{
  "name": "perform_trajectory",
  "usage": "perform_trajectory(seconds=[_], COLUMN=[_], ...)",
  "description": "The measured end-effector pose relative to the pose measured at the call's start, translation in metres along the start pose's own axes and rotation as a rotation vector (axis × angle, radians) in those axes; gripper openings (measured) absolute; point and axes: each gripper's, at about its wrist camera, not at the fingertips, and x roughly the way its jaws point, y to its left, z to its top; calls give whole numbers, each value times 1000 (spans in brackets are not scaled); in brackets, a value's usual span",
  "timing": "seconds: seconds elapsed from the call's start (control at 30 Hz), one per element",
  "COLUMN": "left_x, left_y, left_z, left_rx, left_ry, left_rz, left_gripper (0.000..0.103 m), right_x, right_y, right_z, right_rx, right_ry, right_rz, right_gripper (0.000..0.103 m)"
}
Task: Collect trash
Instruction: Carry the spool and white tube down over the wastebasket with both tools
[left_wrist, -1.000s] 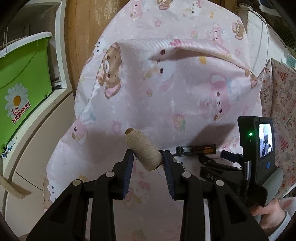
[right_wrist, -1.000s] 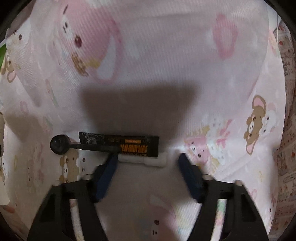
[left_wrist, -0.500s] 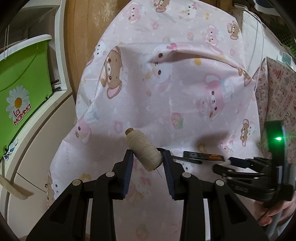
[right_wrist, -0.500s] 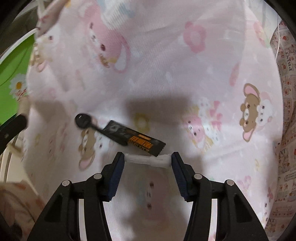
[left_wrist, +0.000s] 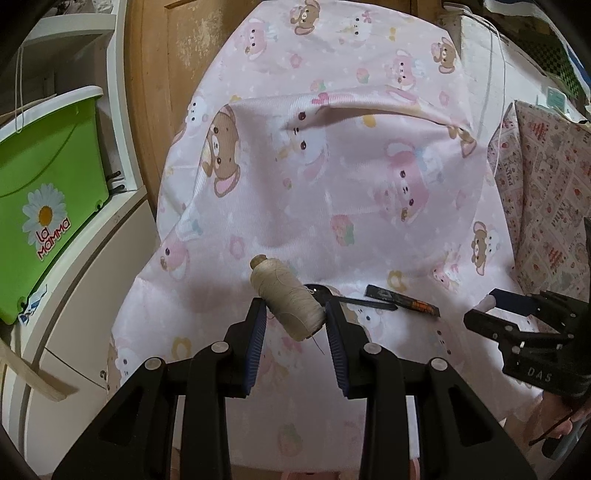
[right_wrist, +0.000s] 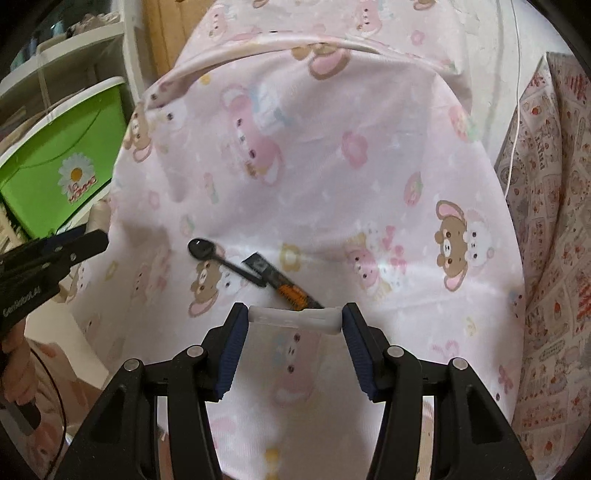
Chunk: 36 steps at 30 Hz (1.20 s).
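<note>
My left gripper (left_wrist: 295, 317) is shut on a cream spool of thread (left_wrist: 286, 297), held above the pink cartoon-print sheet (left_wrist: 332, 184). My right gripper (right_wrist: 294, 319) is shut on a white plastic stick (right_wrist: 295, 318), gripped by its two ends. On the sheet lie a black plastic spoon (right_wrist: 221, 258) and a black wrapper with orange print (right_wrist: 284, 284); the wrapper also shows in the left wrist view (left_wrist: 402, 301). The right gripper appears at the right edge of the left wrist view (left_wrist: 517, 317). The left gripper appears at the left edge of the right wrist view (right_wrist: 55, 251).
A green "La Mamma" bin (left_wrist: 40, 206) sits on a white shelf unit (left_wrist: 92, 266) at the left. A patterned red-and-white cloth (left_wrist: 546, 192) lies at the right. A wooden panel (left_wrist: 166, 74) stands behind the sheet.
My right gripper has closed on the white stick, lifted it off the sheet and pulled back to the right. My left gripper keeps the spool and has barely moved.
</note>
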Motion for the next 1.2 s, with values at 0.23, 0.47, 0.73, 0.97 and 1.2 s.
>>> perform_trajectory(seconds=[0.23,0.47,0.73,0.97,1.2], left_x=[-19,-37,-77,-81,-59], left_y=[0,-8,-14,-14,-14], left_z=[-16,-37,-37,-52,-75], left_rx=[-7,16,48,5,-2], left_ry=[0,0,-18,51,136], left_rz=[-22,-17,-53,-79,-89], left_gripper=[32,32,32,32,32], right_x=[-18,-55,-98,-106,-88], right_y=[31,42,47,59,67], right_z=[-11,-25,-23,-47,-71], right_rx=[-39,-27,6,25,-3], right_ry=[-40,-99,-129,-77,-2], right_rz=[16,42,88,139,125], right_gripper=[55,55,55,55,55])
